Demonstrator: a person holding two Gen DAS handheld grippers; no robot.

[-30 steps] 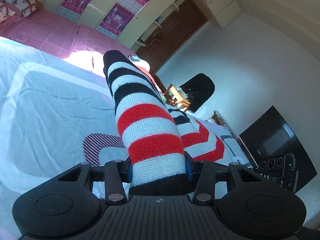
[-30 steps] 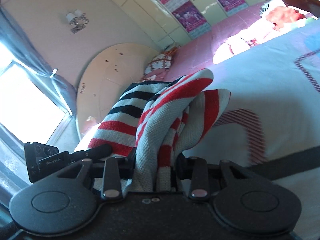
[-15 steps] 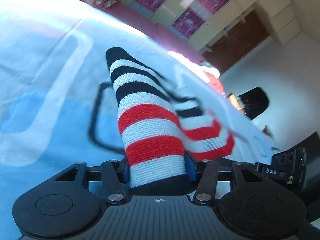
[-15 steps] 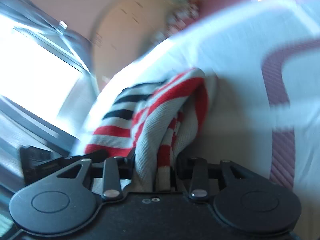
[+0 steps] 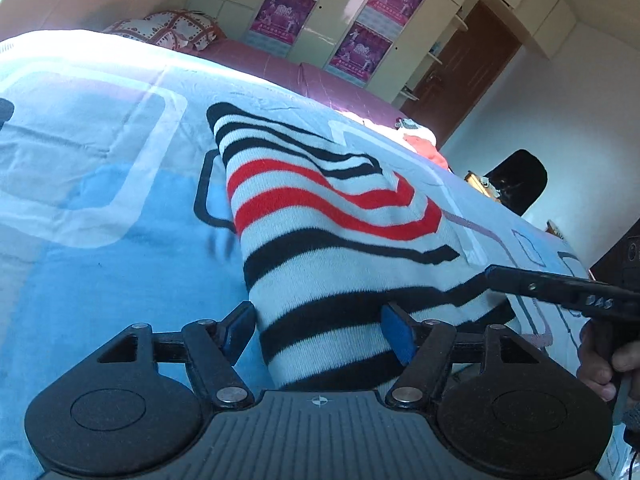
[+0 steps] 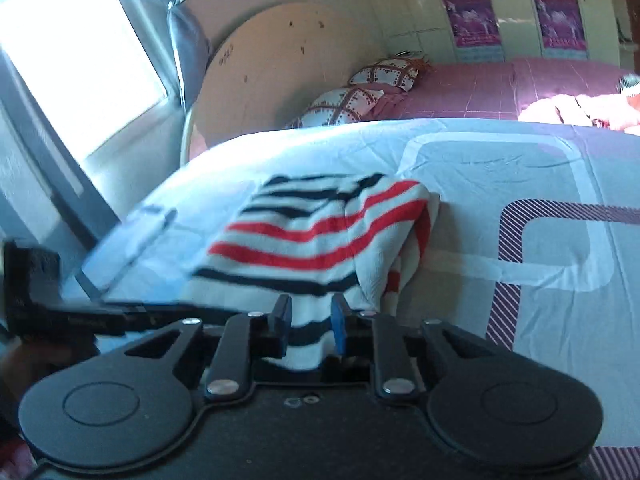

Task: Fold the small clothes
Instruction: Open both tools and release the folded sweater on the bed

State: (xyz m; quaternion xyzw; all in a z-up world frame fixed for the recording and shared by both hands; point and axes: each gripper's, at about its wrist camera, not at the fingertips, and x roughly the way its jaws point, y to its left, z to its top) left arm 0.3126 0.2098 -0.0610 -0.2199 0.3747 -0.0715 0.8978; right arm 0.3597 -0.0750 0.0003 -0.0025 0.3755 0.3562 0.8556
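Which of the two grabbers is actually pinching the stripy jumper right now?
The right gripper: its blue pads squeeze a narrow fold of the striped sweater. The left gripper has just been opening; its pads stand apart beside the cloth.

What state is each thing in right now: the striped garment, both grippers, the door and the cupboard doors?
Striped knit garment: lying spread on the light blue bedsheet, near edge between both grippers' jaws.
Left gripper: jaws just been opening, pads stand off the knit.
Right gripper: jaws just closed, pinching a narrow fold of the knit.
Brown door: closed.
Wardrobe doors: closed, posters on them.
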